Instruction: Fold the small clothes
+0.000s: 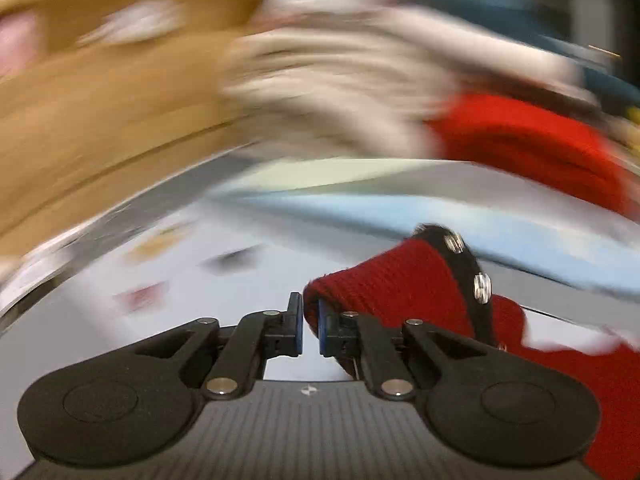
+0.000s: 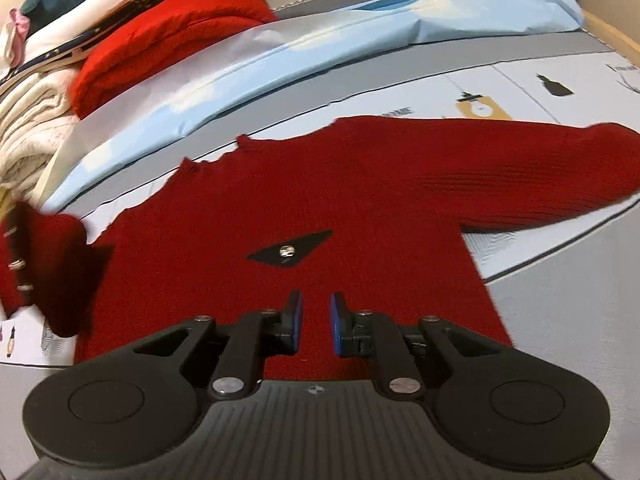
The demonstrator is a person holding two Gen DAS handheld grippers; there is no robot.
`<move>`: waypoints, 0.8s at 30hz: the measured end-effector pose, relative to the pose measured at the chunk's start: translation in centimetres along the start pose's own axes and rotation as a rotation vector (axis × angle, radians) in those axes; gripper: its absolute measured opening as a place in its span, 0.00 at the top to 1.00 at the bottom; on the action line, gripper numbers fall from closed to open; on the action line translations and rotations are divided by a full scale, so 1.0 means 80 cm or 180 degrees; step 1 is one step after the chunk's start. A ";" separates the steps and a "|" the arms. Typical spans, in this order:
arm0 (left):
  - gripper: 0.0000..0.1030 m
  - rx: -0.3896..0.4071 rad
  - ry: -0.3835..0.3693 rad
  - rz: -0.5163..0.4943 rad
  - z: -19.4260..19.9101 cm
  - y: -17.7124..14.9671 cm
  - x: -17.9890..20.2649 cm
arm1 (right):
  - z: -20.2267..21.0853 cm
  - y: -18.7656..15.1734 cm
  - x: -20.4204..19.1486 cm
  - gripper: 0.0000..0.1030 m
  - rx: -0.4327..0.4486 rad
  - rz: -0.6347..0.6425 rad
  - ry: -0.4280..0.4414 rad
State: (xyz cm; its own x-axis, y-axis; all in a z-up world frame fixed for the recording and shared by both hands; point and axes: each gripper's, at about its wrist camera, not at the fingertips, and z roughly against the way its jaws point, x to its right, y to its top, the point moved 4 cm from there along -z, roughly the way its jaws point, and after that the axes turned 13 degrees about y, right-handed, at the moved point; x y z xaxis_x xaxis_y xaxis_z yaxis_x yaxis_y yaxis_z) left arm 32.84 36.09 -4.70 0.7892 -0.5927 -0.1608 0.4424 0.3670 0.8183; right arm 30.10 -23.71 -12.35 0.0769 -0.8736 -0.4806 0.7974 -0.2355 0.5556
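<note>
The dark red ribbed-knit sweater point(image 2: 320, 200) lies flat on the grey printed mat point(image 2: 560, 300), its black diamond patch with a metal stud point(image 2: 287, 251) just ahead of the right gripper point(image 2: 315, 320), whose jaws are nearly shut on nothing. The left gripper point(image 1: 310, 326) pinches the black-banded, studded cuff point(image 1: 400, 280), lifted off the mat. Carry the soft, stretchy sleeve across toward the patch, keeping it flat and taut.

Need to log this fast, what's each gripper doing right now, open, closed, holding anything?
Left gripper: closed on the cuff of the dark red sweater.
Right gripper: nearly closed above the sweater's hem; whether it pinches the knit cannot be told.
</note>
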 end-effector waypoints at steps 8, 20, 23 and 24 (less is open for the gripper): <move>0.69 -0.0554 0.0025 0.0863 -0.008 -0.033 -0.101 | -0.030 -0.014 -0.023 0.81 -0.0112 0.0130 -0.0036; 0.69 -0.0737 -0.1642 -0.0855 0.070 -0.152 0.150 | -0.062 -0.036 -0.005 0.74 -0.0431 0.0011 -0.0131; 0.69 -0.0718 -0.2024 -0.1201 0.089 -0.175 0.181 | -0.067 -0.043 0.020 0.74 -0.0542 -0.0191 -0.0234; 0.69 -0.0822 -0.2067 -0.1290 0.086 -0.187 0.188 | -0.067 -0.044 0.024 0.74 -0.0543 -0.0216 -0.0223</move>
State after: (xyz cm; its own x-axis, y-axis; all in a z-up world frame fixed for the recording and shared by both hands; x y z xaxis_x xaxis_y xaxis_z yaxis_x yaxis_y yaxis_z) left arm 35.20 16.74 -15.53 0.1764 -0.9843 0.0001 0.7881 0.1413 0.5991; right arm 30.68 -22.24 -18.83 -0.0177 -0.8870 -0.4613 0.8897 -0.2245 0.3975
